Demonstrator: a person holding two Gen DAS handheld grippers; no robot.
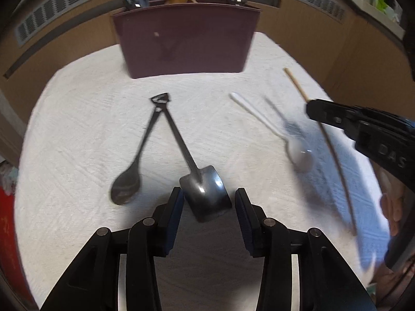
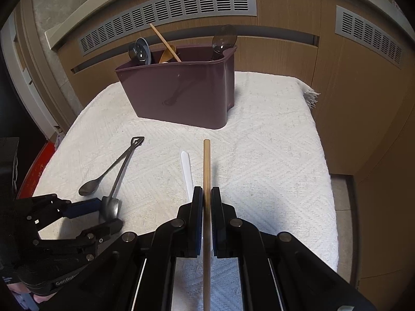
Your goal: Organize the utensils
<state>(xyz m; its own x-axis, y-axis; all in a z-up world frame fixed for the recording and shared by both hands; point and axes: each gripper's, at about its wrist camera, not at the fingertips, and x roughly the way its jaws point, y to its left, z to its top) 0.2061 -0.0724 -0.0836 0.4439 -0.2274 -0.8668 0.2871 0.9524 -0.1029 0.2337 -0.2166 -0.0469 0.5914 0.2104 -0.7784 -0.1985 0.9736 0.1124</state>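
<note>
A maroon utensil holder [image 1: 185, 39] [image 2: 179, 96] stands at the back of the white cloth, with several spoons and a wooden stick in it. My left gripper [image 1: 208, 202] [image 2: 106, 213] is open, its fingers on either side of the bowl of a metal shovel-shaped spoon [image 1: 205, 191] [image 2: 111, 207]. A dark metal spoon [image 1: 129, 178] [image 2: 90, 186] lies to its left. My right gripper [image 2: 206, 199] [image 1: 315, 111] is shut on a wooden chopstick [image 2: 206, 165] [image 1: 334, 150], held above the cloth. A white plastic spoon [image 1: 293, 145] [image 2: 187, 173] lies under it.
The white textured cloth [image 2: 272, 155] covers a small table. Wooden cabinet panels with grey vent grilles [image 2: 168, 13] stand behind it. A red edge [image 2: 33, 173] shows at the table's left side.
</note>
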